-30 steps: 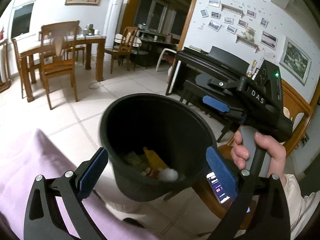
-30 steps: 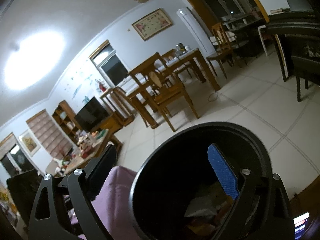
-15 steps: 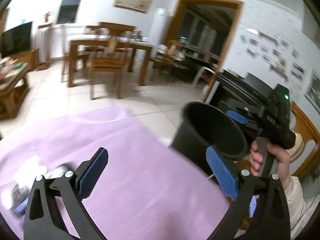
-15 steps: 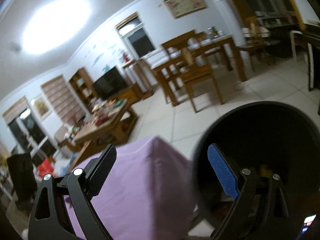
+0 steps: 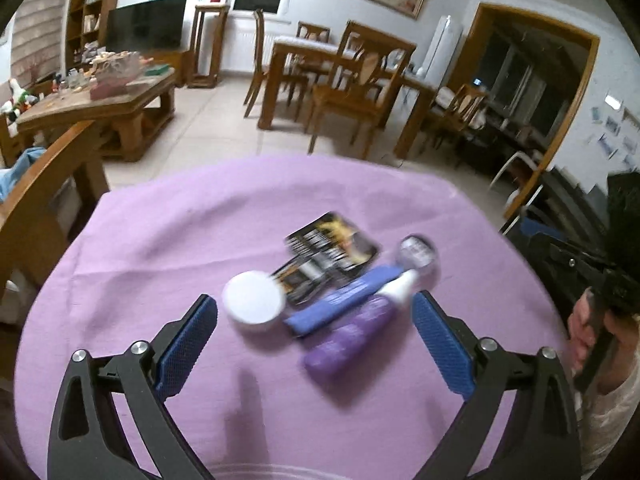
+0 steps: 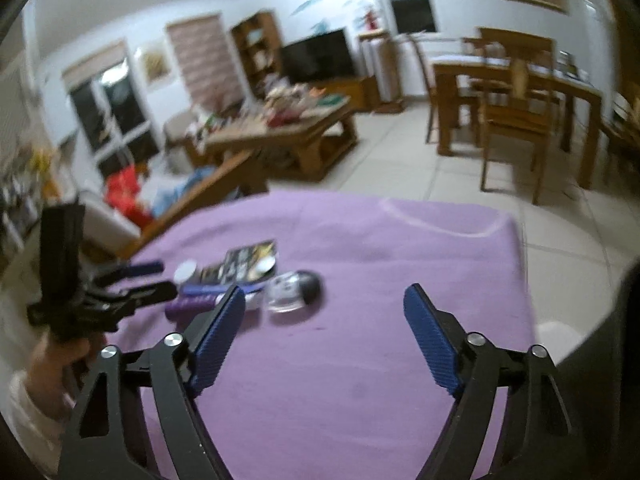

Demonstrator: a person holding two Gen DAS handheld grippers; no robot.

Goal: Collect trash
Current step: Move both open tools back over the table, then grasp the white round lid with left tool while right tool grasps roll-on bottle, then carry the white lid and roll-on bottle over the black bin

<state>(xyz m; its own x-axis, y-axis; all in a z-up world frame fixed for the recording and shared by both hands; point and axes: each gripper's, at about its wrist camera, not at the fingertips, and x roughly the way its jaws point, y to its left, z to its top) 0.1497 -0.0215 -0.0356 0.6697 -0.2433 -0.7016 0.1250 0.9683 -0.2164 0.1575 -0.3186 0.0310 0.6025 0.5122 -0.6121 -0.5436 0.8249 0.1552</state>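
Left claw [image 5: 314, 326]: closing, still wide, empty; centre it on the purple plastic tube [image 5: 348, 334] at frame centre.
Right claw [image 6: 324, 330]: closing, empty; keep clear.

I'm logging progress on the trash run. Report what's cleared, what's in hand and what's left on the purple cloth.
Done: nothing these views can confirm. In hand: nothing; the left gripper and right gripper are both closing on empty air above the cloth. Left: a white lid, a dark packet, a blue tube, a purple bottle and a clear cup.
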